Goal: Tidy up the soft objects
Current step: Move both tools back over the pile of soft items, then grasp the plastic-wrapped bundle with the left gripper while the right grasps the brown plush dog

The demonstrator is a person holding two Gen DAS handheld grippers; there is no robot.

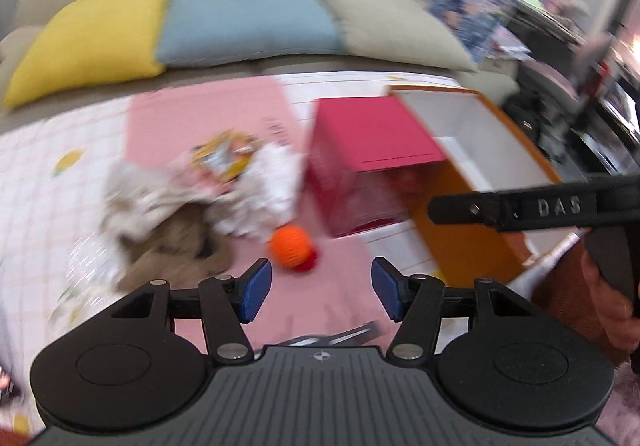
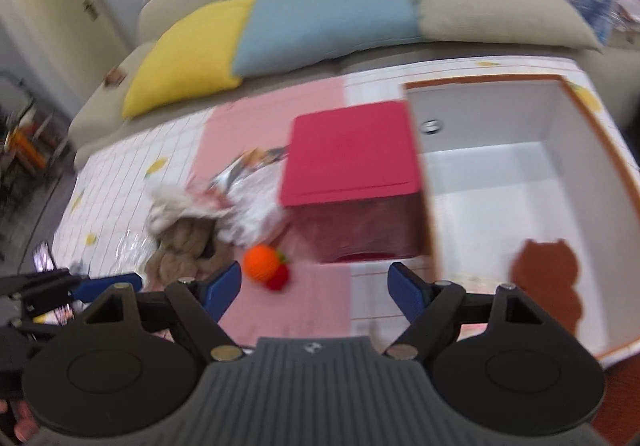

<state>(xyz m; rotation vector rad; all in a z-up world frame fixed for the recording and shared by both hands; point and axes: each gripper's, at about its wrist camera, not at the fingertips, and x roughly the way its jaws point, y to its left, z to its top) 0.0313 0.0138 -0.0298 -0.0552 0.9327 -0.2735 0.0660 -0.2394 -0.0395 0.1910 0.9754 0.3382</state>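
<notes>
Your left gripper (image 1: 322,288) hangs with its jaws spread wide and nothing between them, and your right gripper (image 2: 316,292) is the same: open and empty. Both views are smeared with blur, so judge gaps with care.

Just ahead of both grippers, an orange knitted ball (image 1: 291,246) lies on the pink mat (image 1: 204,118), touching a small red piece (image 2: 280,278) at its side. If you close on the ball off-centre, I expect it will roll or squirt out from the pads, and the red piece may come along or drop off; I cannot tell whether the two are joined.

Left of the ball sits the pile of soft things (image 1: 192,198): a beige cloth, white fabric and a crinkly printed packet on top. Pinch too shallow there and you are likely to lift only one layer, dragging the rest across the mat.

To the right stands the pink box (image 2: 348,150), hard against the orange-rimmed bin (image 2: 500,174). The bin's white inside holds a brown bear-shaped piece (image 2: 548,282). Your grippers are near each other, so a swing toward the bin could knock them together or nudge the pink box.
</notes>
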